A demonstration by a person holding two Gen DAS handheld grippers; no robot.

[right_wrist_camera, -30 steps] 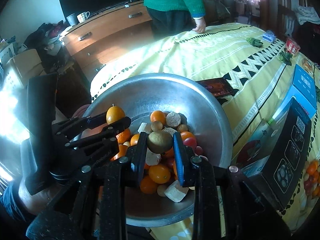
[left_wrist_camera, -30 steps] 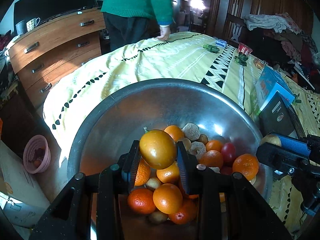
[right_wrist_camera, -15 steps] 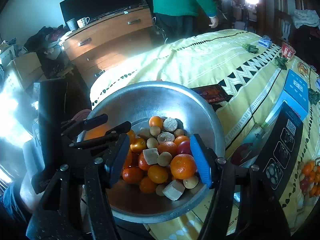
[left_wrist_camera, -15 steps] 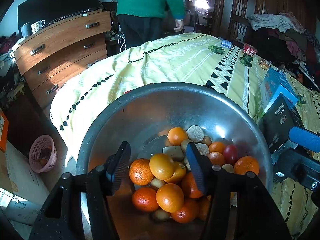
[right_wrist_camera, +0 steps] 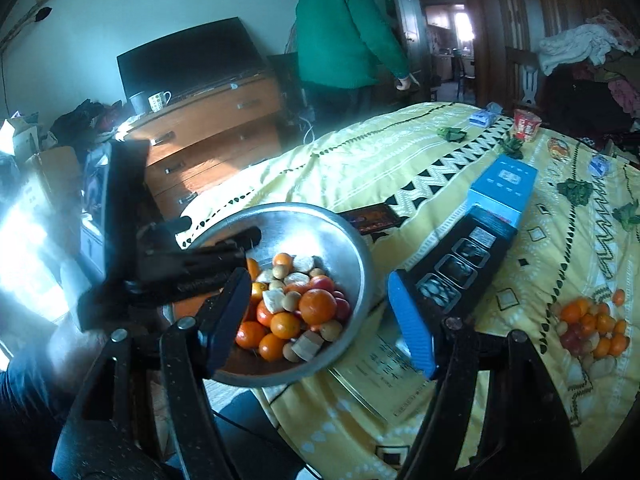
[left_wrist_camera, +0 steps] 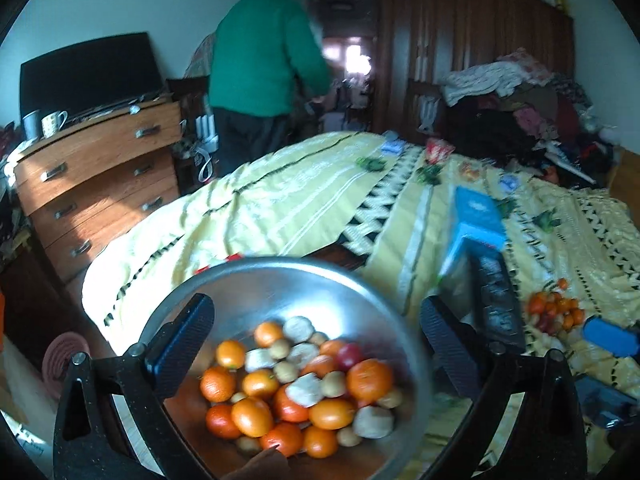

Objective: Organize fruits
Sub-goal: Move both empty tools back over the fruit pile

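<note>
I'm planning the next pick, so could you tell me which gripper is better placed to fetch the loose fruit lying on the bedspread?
Probably the right gripper: open and empty, with the fruit pile on its side. The left gripper, also open, faces the metal bowl.

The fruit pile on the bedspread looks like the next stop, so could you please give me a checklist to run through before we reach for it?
1. Left tongs open and empty: ok.
2. Right tongs open and empty: ok.
3. Bowl resting steady near the bed's edge: cannot tell; its underside is hidden.
4. Fruit pile in view on the bedspread: ok.
5. Path to the pile: not ok for a straight sweep; the black box lies between bowl and pile.
6. Person in green away from the work area: ok; standing beyond the bed.
</note>
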